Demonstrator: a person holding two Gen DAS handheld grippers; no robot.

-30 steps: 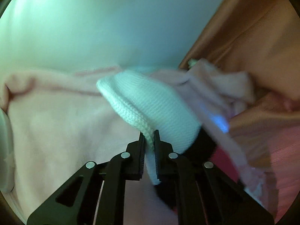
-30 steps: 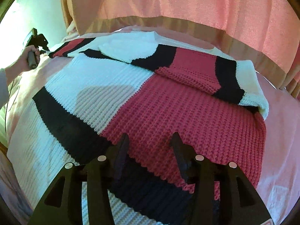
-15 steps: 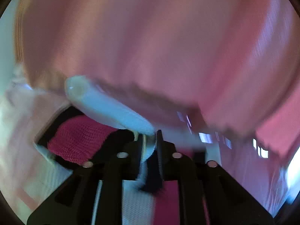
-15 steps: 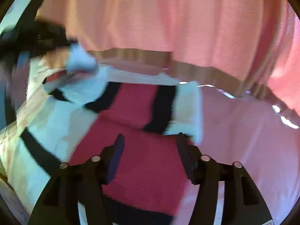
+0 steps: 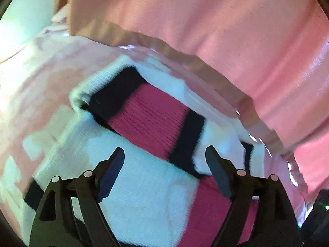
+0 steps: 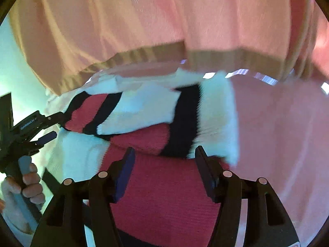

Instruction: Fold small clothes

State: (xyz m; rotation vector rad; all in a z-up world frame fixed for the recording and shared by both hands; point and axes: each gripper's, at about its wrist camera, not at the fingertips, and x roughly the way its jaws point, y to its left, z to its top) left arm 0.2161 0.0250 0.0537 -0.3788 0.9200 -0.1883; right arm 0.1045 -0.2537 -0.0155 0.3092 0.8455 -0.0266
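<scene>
The left hand-held gripper [image 5: 164, 162] has just been opening and now gapes empty, its white sleeve dropped across the red, black and white knitted sweater [image 6: 164, 185] on the pink bed [image 6: 277, 144], while the right hand-held gripper [image 6: 164, 162] hovers apart, so one fold looks done.

left gripper [image 5: 164, 160] jaws just opened wide, right gripper [image 6: 164, 158] jaws apart

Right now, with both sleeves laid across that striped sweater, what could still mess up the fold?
Two risks, as I judge it. The left sleeve was dropped only now: the left tongs have just been opening and hang empty above it, so a low pass might snag the knit. The right sleeve's white cuff reaches the sweater's edge beside the pink sheet; it may slide off when the open right tongs fold again.
</scene>
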